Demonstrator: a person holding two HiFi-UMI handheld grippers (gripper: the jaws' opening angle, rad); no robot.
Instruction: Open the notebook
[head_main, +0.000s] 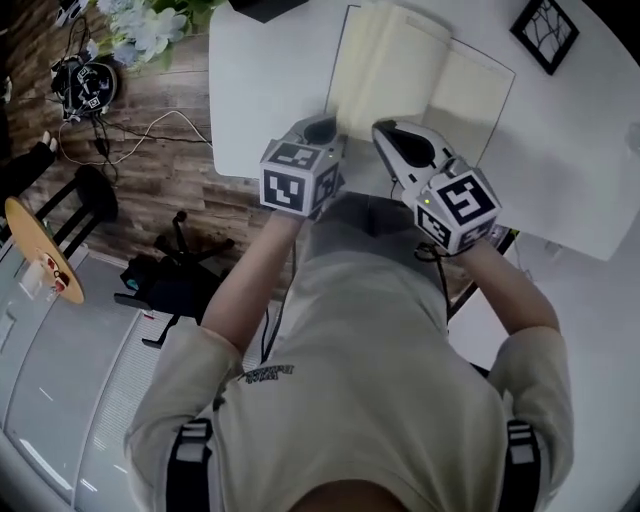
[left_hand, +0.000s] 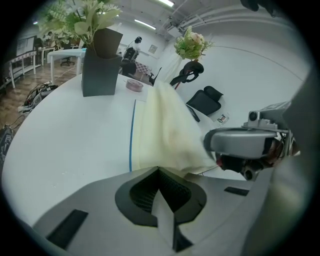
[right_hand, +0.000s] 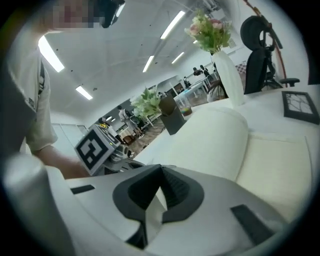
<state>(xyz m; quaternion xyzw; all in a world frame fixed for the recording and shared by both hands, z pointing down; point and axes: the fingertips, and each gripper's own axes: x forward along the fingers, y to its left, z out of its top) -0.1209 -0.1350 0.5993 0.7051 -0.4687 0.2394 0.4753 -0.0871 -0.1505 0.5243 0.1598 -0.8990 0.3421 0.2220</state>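
Note:
The notebook (head_main: 420, 80) lies open on the white table (head_main: 260, 90), cream pages up. Its left sheaf of pages (head_main: 385, 60) arches up off the table, while the right page lies flat. In the left gripper view the notebook (left_hand: 160, 130) shows a thin blue cover edge along its left side. My left gripper (head_main: 322, 130) is shut at the notebook's near left corner, with nothing seen between its jaws. My right gripper (head_main: 385, 130) hangs shut and empty just above the near edge, close beside the left one. The right gripper view shows the bulging pages (right_hand: 220, 135) just ahead.
A black picture frame (head_main: 545, 30) lies on the table to the right of the notebook. A dark planter with greenery (left_hand: 100, 62) and a white vase of flowers (right_hand: 227, 75) stand farther back. The table's left edge drops to a wooden floor with cables (head_main: 150, 130).

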